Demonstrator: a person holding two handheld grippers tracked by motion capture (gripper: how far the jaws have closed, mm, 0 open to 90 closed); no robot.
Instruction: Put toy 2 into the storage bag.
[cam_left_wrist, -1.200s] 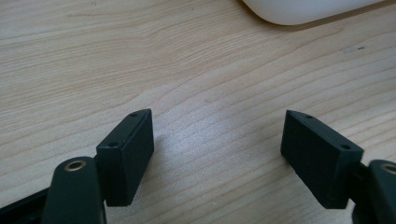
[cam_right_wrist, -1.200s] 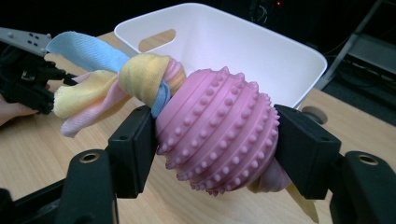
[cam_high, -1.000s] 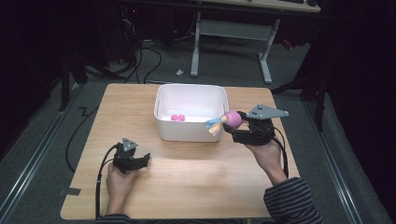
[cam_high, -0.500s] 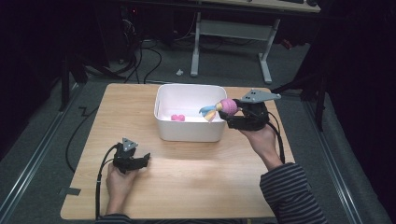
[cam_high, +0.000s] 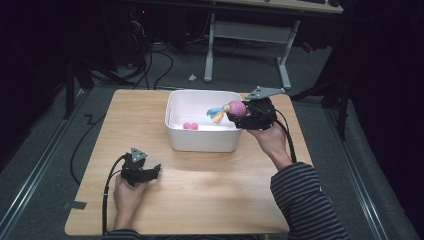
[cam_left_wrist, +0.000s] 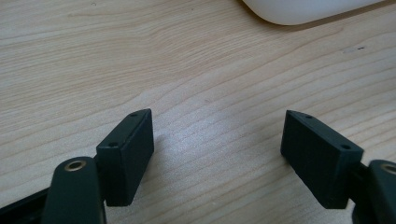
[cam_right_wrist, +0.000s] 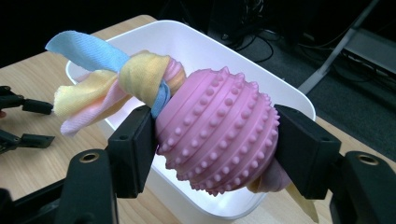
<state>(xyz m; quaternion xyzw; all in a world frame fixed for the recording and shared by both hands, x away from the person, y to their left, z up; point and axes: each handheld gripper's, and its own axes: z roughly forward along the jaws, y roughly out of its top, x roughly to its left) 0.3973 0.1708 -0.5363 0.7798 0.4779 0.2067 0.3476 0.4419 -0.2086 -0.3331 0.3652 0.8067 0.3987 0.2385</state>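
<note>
High view: overhead, facing forward-down on table (cam_high: 200, 200); gripper views: close, along jaws; all share white bin (cam_high: 200, 140).

We are seeing broad bare wood lying open across the near half of the table (cam_high: 210, 200), giving the left gripper (cam_high: 150, 172) free passage ahead. The white bin (cam_high: 200, 142) is standing mid-table, its walls blocking any low path. Inside it, a small pink toy (cam_high: 190, 126) is taking up the left floor, leaving room beside it.
</note>
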